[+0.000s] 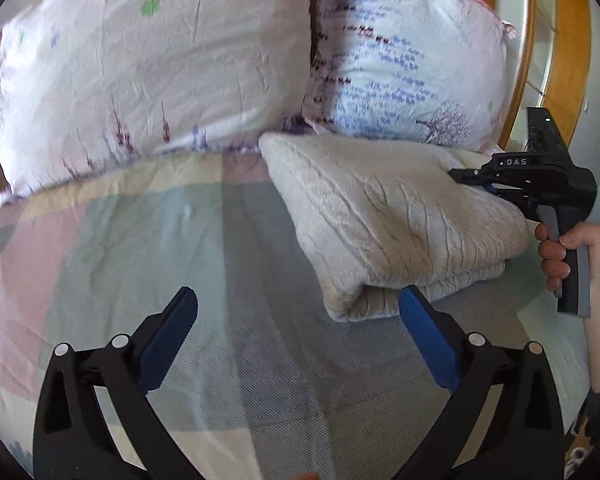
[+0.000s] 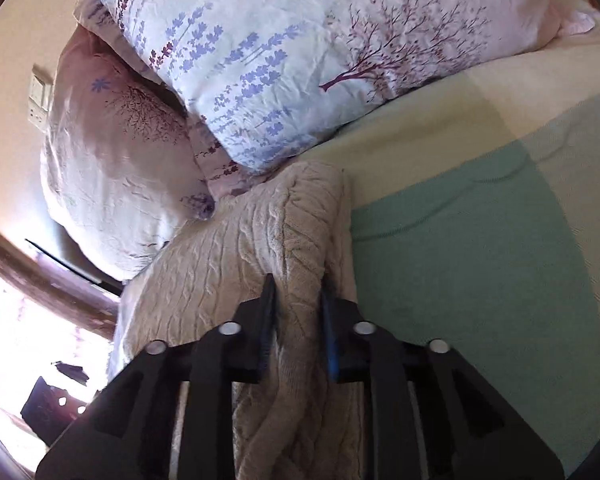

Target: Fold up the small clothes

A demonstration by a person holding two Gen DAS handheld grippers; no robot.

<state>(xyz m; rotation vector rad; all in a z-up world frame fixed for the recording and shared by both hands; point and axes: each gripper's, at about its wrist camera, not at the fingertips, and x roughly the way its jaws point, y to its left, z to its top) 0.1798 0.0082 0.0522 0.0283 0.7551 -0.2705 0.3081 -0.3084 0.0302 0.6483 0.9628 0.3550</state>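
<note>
**Right gripper pinches folded sweater**

The right gripper point(image 2: 298, 300) clamps an edge of the beige knit sweater point(image 1: 388, 220), which lies folded on the checked bedspread point(image 1: 140, 248) just before the pillows point(image 1: 152, 72). The left gripper point(image 1: 298, 308) hovers spread wide, nearer than the sweater.

Two pillows: one pink floral pillow point(image 1: 140, 76), one lavender-print pillow point(image 1: 404, 64), touching, both just behind the sweater. One folded beige knit sweater point(image 1: 384, 216), counted as one garment. One pastel check bedspread point(image 1: 140, 248) under the sweater. Two grippers: left gripper point(image 1: 296, 300) just in front of the sweater, right gripper point(image 2: 298, 304) at the sweater's edge. One hand point(image 1: 568, 256) beside the sweater. One wall switch plate point(image 2: 40, 98) beyond the pillows.
</note>
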